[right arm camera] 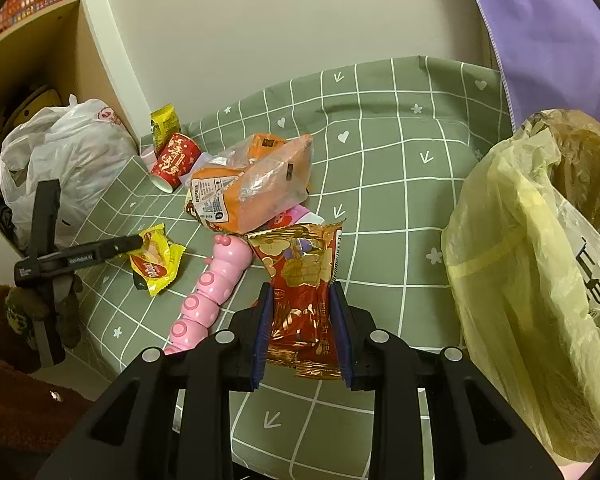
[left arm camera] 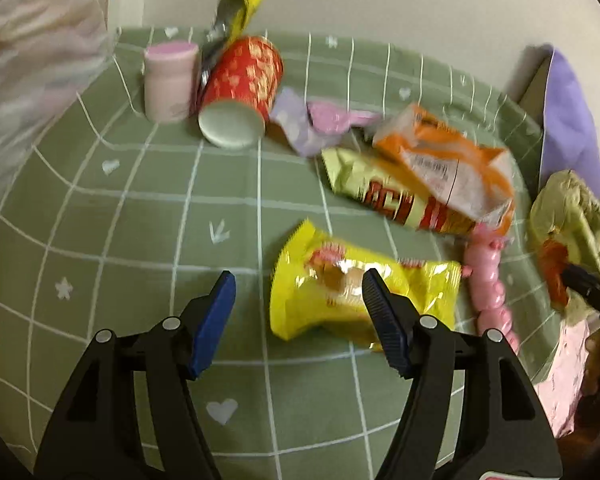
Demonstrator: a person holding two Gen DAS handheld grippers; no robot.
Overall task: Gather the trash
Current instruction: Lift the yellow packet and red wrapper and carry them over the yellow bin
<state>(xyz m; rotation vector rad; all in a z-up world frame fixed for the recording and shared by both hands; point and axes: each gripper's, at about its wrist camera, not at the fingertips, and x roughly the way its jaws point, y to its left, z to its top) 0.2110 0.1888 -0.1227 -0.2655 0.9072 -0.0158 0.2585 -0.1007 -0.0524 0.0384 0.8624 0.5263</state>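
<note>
My left gripper is open and empty above the green checked cloth; its right finger overlaps a yellow snack wrapper, which also shows in the right wrist view. My right gripper is shut on a red and gold snack wrapper and holds it above the cloth. A yellow trash bag stands open to its right. An orange bread bag lies further back on another wrapper.
A red paper cup lies on its side beside a pink bottle. A pink caterpillar toy lies by the wrappers. A white plastic bag sits at the left, a purple cushion at the back right.
</note>
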